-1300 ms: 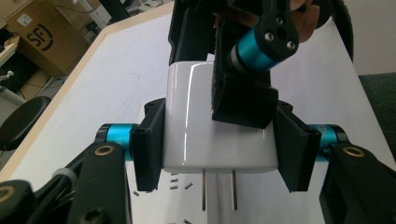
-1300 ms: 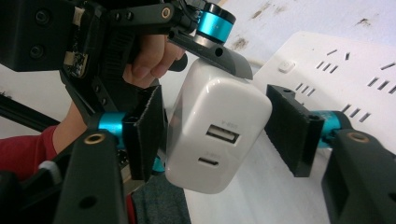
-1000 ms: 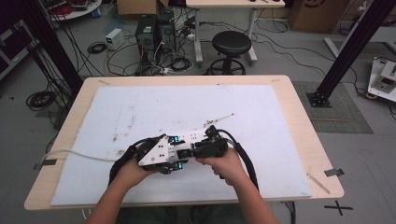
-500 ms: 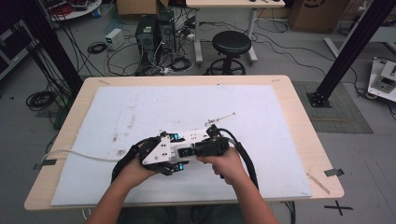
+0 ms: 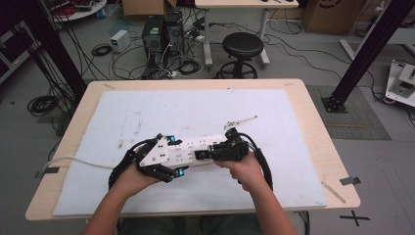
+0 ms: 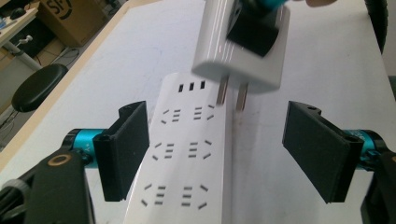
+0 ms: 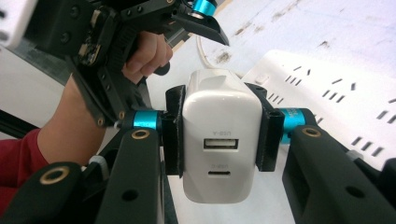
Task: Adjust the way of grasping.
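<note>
A white power strip [image 6: 180,154] is laid on the white mat [image 5: 293,127] covering the table [image 5: 318,142], and everything else can be placed relative to it. In the left gripper view, the left gripper [image 6: 224,149] is seen with its jaws spread wide: one black pad [image 6: 123,149] is set against the strip's side, while the other pad [image 6: 317,149] is held well apart from it over the bare mat, so nothing is clamped. A white USB charger [image 7: 219,135] is gripped firmly between the jaws of the right gripper [image 7: 219,135], its port face turned toward that gripper's camera and its two metal prongs [image 6: 231,93] pointed down at the strip. In the left gripper view the prongs are seen just above the far end of the strip, near the row of three small slots and the top pair of sockets, not yet seated in any socket. In the high view, both grippers are held close together over the strip, toward the near edge of the table, the left gripper [image 5: 161,159] at the strip's left end and the right gripper [image 5: 222,152] at its right end, with a pale cable [image 5: 78,160] trailing off to the left of the strip. Compared with the high view of a second ago, the hands, the grippers and the strip are found in nearly the same place; only a slight shift of the pair is noticed, too small to be described further.
</note>
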`<state>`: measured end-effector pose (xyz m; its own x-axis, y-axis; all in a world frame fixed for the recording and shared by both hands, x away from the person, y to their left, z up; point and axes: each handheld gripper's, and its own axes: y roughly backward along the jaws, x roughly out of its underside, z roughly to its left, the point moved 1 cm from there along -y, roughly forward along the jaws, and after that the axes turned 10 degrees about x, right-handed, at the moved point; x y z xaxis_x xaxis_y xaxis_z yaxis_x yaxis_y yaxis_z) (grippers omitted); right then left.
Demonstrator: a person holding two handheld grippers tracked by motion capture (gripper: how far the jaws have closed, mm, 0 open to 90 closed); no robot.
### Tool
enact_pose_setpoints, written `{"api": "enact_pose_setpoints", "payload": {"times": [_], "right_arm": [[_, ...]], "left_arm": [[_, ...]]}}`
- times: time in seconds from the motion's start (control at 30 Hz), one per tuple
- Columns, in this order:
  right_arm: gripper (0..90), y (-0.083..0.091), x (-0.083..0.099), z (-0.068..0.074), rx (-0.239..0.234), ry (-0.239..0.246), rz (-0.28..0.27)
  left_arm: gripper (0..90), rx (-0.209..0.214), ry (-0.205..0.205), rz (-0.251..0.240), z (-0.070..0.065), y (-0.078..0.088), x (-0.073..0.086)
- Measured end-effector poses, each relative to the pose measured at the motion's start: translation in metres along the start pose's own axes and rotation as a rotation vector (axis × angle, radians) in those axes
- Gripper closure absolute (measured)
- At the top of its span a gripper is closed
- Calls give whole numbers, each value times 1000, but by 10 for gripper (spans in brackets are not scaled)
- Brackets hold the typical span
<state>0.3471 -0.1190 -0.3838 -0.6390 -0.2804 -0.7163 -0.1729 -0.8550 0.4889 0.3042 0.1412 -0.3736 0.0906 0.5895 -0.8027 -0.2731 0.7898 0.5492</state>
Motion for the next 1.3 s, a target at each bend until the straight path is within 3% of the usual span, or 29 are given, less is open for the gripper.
{"api": "enact_pose_setpoints", "payload": {"times": [0.17,0.2,0.53,0.57,0.8,0.83,1.03,1.3], "right_arm": [[634,6,-2,1,31,27,-9],[633,13,-4,3,60,39,-8],[633,36,-14,5,124,102,-6],[633,43,-18,5,145,113,-3],[634,56,-27,6,174,143,2],[633,61,-30,5,196,151,11],[633,66,-33,3,220,150,17],[633,66,-35,1,246,161,39]], "left_arm": [[223,-10,16,7,4,9,3],[223,-22,29,16,6,14,4],[223,-51,117,68,22,43,13],[223,-57,138,88,27,51,16],[223,-70,186,151,42,71,24],[223,-75,203,177,49,79,28],[223,-77,239,210,64,92,36],[216,-82,272,218,77,95,47]]}}
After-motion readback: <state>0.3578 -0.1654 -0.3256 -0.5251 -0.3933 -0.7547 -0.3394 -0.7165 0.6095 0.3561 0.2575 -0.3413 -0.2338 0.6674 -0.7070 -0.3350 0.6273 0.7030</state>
